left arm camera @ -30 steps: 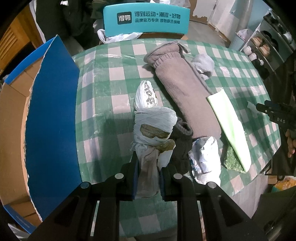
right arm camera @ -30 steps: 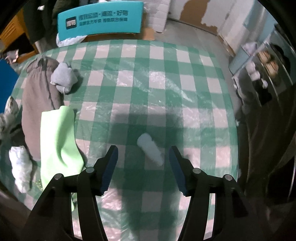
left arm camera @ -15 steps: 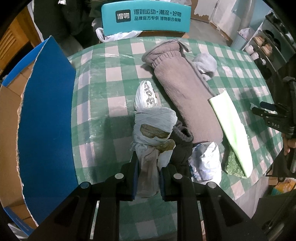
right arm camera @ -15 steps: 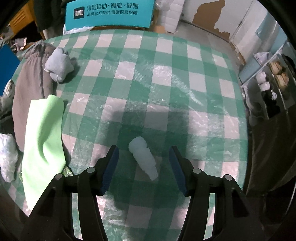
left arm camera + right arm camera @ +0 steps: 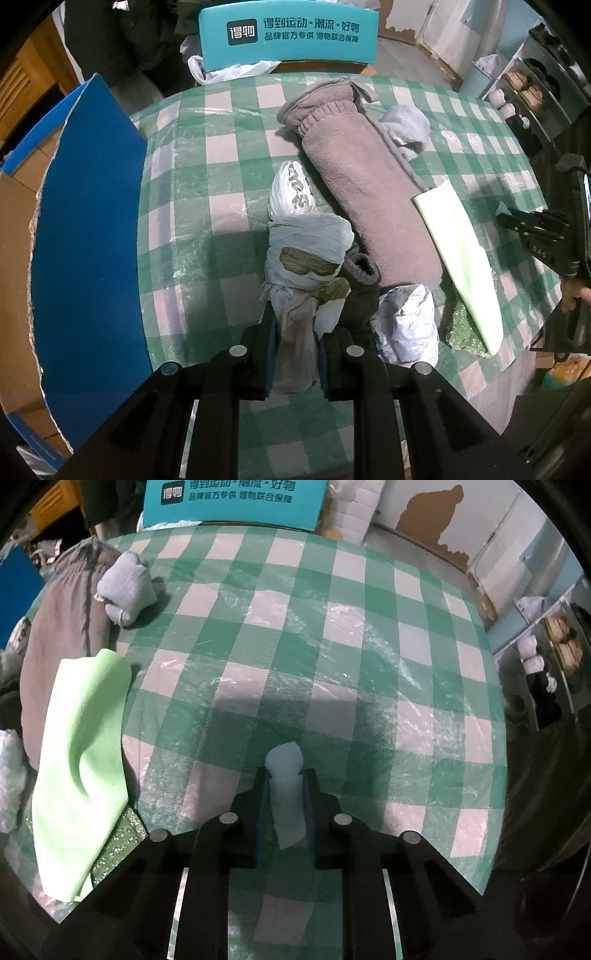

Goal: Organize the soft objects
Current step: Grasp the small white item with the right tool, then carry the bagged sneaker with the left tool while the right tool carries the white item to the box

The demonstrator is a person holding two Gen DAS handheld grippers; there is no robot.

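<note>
On the green checked tablecloth [image 5: 332, 635], my right gripper [image 5: 286, 775] points steeply down. Its jaws are closing, and the pads press both sides of a small white soft piece [image 5: 285, 758]. My left gripper [image 5: 295, 325] is shut on the tail of a bundle wrapped in pale plastic [image 5: 306, 240], which stands upright from the fingers. In the left wrist view the right gripper [image 5: 509, 219] shows at the table's right edge. A rolled brown knit [image 5: 362, 192], a light green cloth [image 5: 458, 254] and a grey sock ball [image 5: 406, 125] lie between the two.
A blue cardboard box [image 5: 88, 240] with an open flap stands at the table's left. A white bag bundle [image 5: 406, 325], a printed bag [image 5: 291, 188] and a dark sock [image 5: 360, 291] crowd the left gripper. A teal chair back [image 5: 288, 37] stands behind the table.
My right gripper has sunk onto the small white piece and its jaws have come together around it. The left gripper and its bundle have stayed put.
</note>
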